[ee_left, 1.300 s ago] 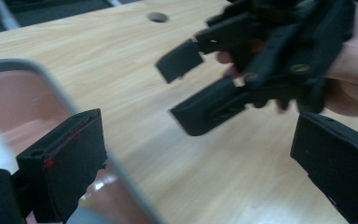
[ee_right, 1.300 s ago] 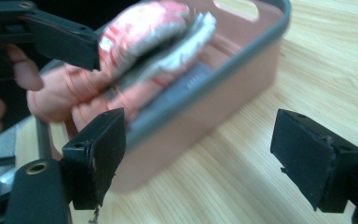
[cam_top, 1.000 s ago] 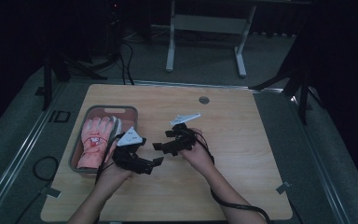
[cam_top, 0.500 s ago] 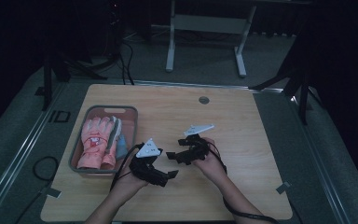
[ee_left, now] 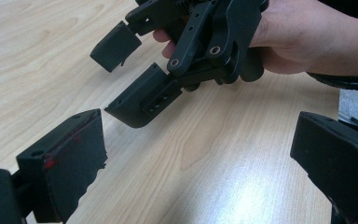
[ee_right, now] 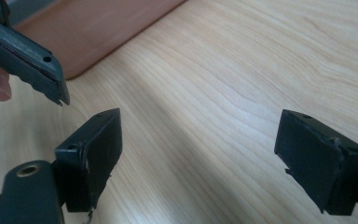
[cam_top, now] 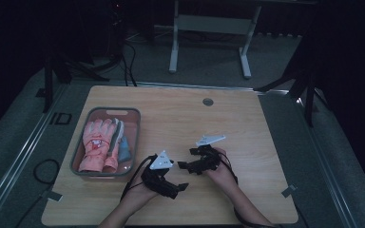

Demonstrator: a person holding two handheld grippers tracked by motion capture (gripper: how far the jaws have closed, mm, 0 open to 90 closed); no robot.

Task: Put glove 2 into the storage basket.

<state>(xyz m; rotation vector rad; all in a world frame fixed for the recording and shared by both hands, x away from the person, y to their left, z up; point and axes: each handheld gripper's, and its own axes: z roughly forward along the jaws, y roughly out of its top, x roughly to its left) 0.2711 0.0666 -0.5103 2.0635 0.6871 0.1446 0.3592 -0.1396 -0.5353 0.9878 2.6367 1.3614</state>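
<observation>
high view: the pink fabric gloves (cam_top: 97, 145) lie in the grey plastic tray (cam_top: 81, 132) at the table's left, well apart from both grippers.

left gripper view: left gripper (ee_left: 200, 172) gapes empty; approach the tray low.

right gripper view: right gripper (ee_right: 198, 149) is spread wide, holding nothing.

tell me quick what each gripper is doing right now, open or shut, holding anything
Left gripper: open, jaws wide apart, nothing between them, over the bare wooden table.
Right gripper: open, jaws wide apart, holding nothing.
</observation>
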